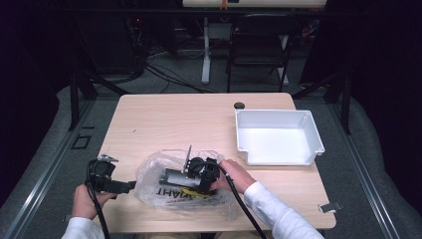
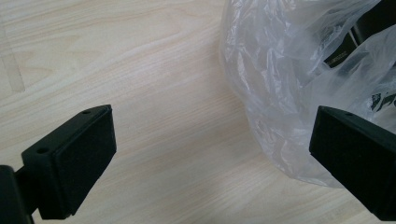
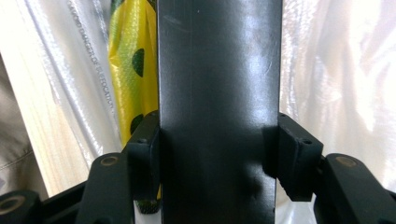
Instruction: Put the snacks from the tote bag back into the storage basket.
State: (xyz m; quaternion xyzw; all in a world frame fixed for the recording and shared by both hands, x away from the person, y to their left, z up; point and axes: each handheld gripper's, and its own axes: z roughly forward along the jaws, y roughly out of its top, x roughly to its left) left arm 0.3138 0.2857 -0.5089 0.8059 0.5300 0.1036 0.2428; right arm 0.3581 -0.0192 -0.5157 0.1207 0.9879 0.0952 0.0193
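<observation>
Right tongs (image 3: 219, 154) pinching a dark grey, smooth, flat-sided metal bar (image 3: 219, 93), one black pad pressed flat against each side of it. Bar running straight out from the tongs toward 12 o'clock in the right gripper view. Behind it, crinkled clear plastic bag (image 3: 336, 70) with a yellow, dark-spotted print (image 3: 133, 60) at 10 o'clock. In the high view, right hand (image 1: 238, 175) reaching in from 5 o'clock, sleeve white, knuckles toward 9 o'clock, right tongs (image 1: 201, 174) level and pushed into the bag's mouth; dark bar (image 1: 174, 177) lying inside the bag (image 1: 164, 199), pointing toward 9 o'clock.

Left tongs (image 2: 210, 154) spread wide, nothing between them but bare pale wood-grain tabletop (image 2: 140, 70). Bag's edge (image 2: 280, 116) just inside the pad at 3 o'clock. In the high view, left hand (image 1: 87, 199) low near the front edge, left tongs (image 1: 130, 185) level, pointing toward 3 o'clock at the bag's near side.

Beyond, at 2 o'clock, a white rectangular plastic bin (image 1: 311, 134), well apart from the bag.
</observation>
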